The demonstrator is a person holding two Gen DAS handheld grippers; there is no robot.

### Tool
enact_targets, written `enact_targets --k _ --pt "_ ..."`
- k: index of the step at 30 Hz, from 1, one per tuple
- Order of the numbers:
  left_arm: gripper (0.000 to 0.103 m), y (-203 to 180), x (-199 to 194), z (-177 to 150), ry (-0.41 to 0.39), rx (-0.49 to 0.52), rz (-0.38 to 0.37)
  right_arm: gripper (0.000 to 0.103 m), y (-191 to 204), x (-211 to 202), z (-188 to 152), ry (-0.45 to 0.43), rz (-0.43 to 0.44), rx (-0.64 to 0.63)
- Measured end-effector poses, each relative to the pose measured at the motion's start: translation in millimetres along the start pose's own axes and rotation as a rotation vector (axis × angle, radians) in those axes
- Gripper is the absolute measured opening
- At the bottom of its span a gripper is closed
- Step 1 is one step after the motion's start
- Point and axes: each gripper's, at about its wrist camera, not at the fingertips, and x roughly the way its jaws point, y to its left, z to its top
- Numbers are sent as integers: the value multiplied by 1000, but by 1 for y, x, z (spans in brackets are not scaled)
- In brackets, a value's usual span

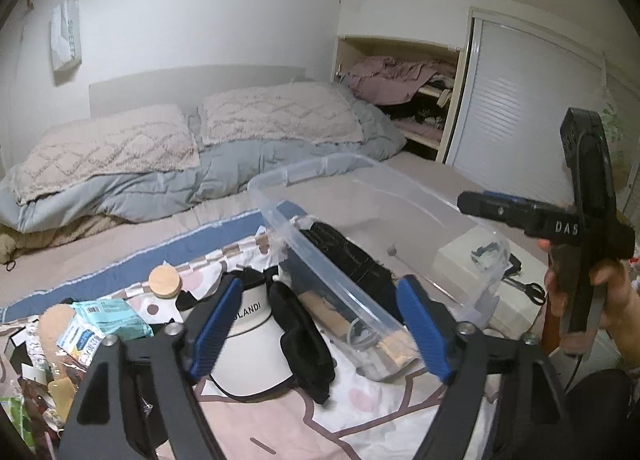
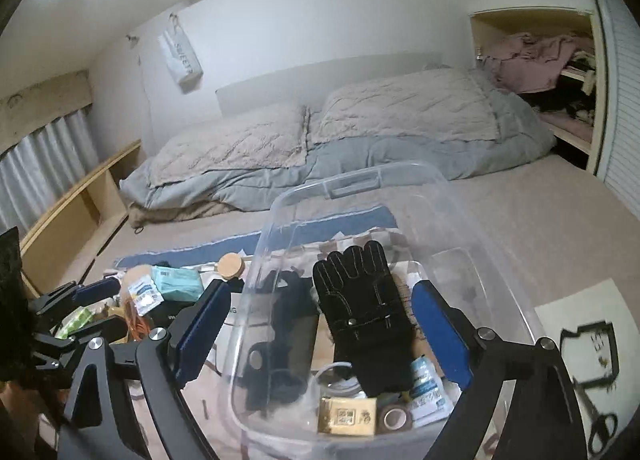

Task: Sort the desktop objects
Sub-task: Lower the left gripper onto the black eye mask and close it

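Only the right wrist view looks down into the clear plastic bin (image 2: 360,196) on the bed: a black leather glove (image 2: 362,312) lies flat inside, with a roll of brown tape (image 2: 396,418) and a small gold packet (image 2: 347,416) near it. Only the left wrist view shows the white cap (image 1: 248,336) with a black strap, just beside the bin. A round wooden lid (image 1: 164,281) sits on the soft patterned cloth. The left gripper (image 1: 316,332) and right gripper (image 2: 320,336) both have their ribbed blue jaws spread wide, holding nothing.
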Motion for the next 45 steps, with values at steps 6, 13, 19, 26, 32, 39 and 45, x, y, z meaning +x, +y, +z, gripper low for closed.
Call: enact_targets --k 6,13,19,26,32,39,45 --pt "94 -10 -22 0 -47 16 6 103 14 -30 -12 -83 -40 5" --pt "96 -13 -34 -10 -64 17 34 103 23 -48 -31 -121 -37 29" --pt "96 -12 -41 -16 -114 17 54 103 31 -55 -46 -171 -55 9" --pt "96 -10 -33 -27 -111 1 55 103 43 -60 -59 -241 -89 -36" --pt "96 1 -2 -51 -23 -47 54 103 60 -59 -70 -251 -38 -98" --pt "96 14 50 -88 113 -108 82 103 78 -70 -75 -278 1 -154" --pt "83 20 96 -112 240 -187 53 103 87 -74 -75 -278 17 -187"
